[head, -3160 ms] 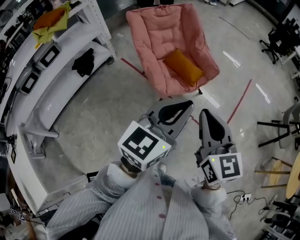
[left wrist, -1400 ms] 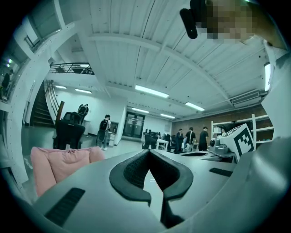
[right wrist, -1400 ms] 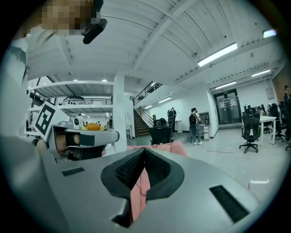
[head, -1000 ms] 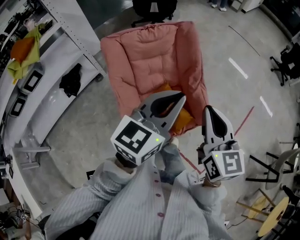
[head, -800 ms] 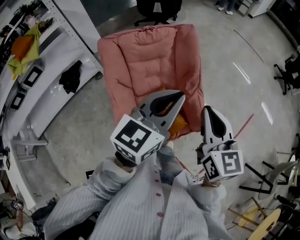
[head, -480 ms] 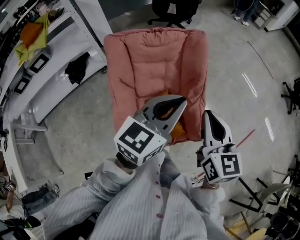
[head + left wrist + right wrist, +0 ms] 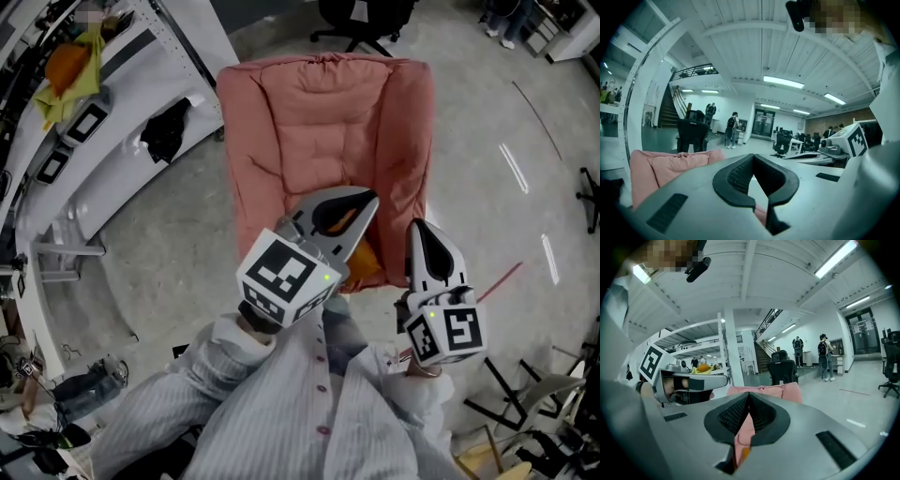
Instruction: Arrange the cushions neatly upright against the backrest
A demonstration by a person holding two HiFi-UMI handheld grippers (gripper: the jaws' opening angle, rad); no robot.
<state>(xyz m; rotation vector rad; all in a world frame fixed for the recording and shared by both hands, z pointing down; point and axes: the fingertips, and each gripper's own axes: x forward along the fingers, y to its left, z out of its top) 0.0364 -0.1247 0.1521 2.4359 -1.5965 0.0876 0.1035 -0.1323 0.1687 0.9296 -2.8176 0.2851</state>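
Both grippers are up in front of me now, hovering above the front edge of the pink chair (image 7: 281, 178). The left gripper (image 7: 371, 199) has its jaws pressed fully together with nothing between them, and the right gripper (image 7: 417, 227) is the same, closed and empty. The orange cushion (image 7: 366, 265) sits low on the seat near the front edge, well short of the backrest (image 7: 323, 103). I only get a slice of it beside the left gripper's body and a glimpse through its frame, so I can't tell how it lies. In the right gripper view it's just an orange sliver under the closed jaws, while the left gripper view shows only the chair's top edge. My hands are hidden beneath the marker cubes, with only striped sleeves (image 7: 272, 403) showing. Off to the left, the white shelving (image 7: 103, 197) is cut off by the frame, and a yellow and orange cloth (image 7: 70, 66) on it is too small to read.
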